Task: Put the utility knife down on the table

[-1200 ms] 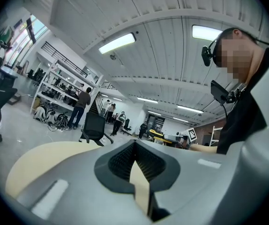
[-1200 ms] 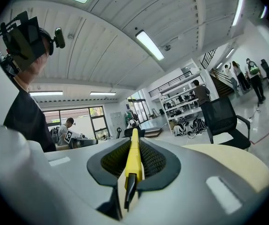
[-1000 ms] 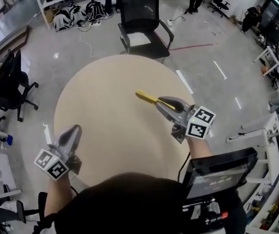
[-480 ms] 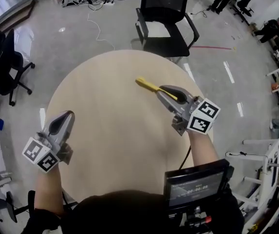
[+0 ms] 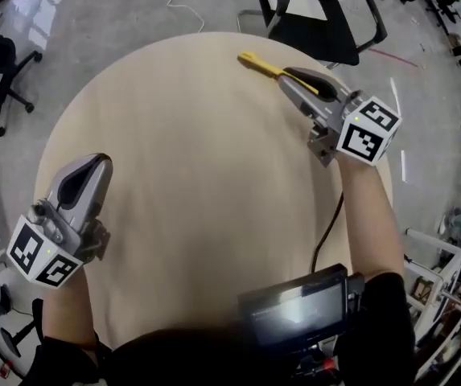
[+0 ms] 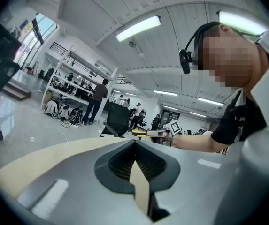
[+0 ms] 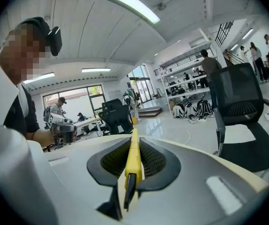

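The right gripper's [image 7: 134,143] jaws were clamped on the utility knife [image 7: 133,167], ribbed pads pinching the rear of its yellow body so that most of its length stuck out ahead. The knife hung over the far right part of the round table [image 5: 174,135], near the edge, and seemingly was not yet resting on it. The left gripper [image 5: 89,167], over the near left of the table, had its jaws together on nothing. The knife looked light, stiff and narrow, with a smooth plastic shell that might twist in a pinch. The mid-handle, away from the blade end, seemed the safest hold.
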Demonstrator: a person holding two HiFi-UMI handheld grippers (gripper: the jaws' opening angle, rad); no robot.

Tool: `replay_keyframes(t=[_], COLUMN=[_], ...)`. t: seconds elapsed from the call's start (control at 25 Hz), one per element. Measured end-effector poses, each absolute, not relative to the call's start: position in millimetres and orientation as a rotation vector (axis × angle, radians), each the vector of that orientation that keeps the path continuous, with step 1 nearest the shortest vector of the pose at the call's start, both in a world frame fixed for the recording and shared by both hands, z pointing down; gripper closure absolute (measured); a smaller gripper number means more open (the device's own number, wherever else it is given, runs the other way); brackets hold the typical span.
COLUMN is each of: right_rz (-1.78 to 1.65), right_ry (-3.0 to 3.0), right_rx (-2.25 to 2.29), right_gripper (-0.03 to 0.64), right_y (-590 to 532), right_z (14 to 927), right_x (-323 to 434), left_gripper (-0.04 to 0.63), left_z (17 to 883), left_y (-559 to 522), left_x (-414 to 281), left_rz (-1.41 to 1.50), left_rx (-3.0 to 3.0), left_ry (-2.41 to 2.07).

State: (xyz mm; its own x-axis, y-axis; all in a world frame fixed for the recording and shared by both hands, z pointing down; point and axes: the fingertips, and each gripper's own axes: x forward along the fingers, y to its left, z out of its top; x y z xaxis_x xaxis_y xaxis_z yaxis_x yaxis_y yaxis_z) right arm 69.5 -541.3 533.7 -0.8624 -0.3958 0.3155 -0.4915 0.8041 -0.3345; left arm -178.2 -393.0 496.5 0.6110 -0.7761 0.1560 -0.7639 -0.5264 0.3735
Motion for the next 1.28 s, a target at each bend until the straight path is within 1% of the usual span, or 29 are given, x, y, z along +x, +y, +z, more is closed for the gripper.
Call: replay_keyframes(t=[0.24, 0.44, 0.6, 0.64, 0.76, 0.8, 0.84, 0.88, 1.04, 1.28], right_rz=[0.591, 0.575, 0.496, 0.478, 0.438, 0.429, 0.423, 0.421, 0.433, 0.487], right_ry=[-2.707, -2.691, -2.642, -2.627, -2.614, -2.622, -2.633, -2.646, -2.682, -2.716], right_rx=[0.61, 0.558, 0.517, 0.505, 0.524, 0.545, 0.565, 0.583, 0.616, 0.64], right_gripper=[0.543, 0.543, 0.54, 0.515, 0.318, 0.282, 0.261, 0.252, 0.25, 0.262], right_y=[-564.6, -565.0, -562.5, -561.0, -562.5, -564.2, -565.7, -566.8, -567.4, -551.4], right_z=[589.9, 602.1, 607.5, 609.1, 607.0, 604.1, 600.5, 596.8, 582.5, 573.4], right_x=[42.6, 30.7, 26.1, 24.9, 23.7, 24.1, 24.8, 26.0, 34.4, 50.0], left_gripper=[0.597, 0.597, 0.597, 0.597, 0.597, 0.597, 0.597, 0.597, 0.597, 0.597], left_z=[531.9, 533.0, 530.8, 531.1, 533.4, 534.7, 536.0, 537.0, 534.7, 531.9], left_y=[-393.8, -390.1, -389.6, -389.5, -389.1, -388.7, -388.3, -387.9, -390.1, -391.4], left_x=[-177.8, -171.6, -170.8, -171.0, -172.2, -172.8, -173.2, -173.3, -171.9, -170.0], left_rz=[-0.005, -0.02, -0.024, -0.024, -0.026, -0.025, -0.025, -0.024, -0.019, -0.018], left_rx=[2.466, 2.481, 2.489, 2.489, 2.491, 2.492, 2.492, 2.491, 2.485, 2.491], left_ry=[-1.2, -1.155, -1.149, -1.148, -1.142, -1.141, -1.139, -1.137, -1.139, -1.142])
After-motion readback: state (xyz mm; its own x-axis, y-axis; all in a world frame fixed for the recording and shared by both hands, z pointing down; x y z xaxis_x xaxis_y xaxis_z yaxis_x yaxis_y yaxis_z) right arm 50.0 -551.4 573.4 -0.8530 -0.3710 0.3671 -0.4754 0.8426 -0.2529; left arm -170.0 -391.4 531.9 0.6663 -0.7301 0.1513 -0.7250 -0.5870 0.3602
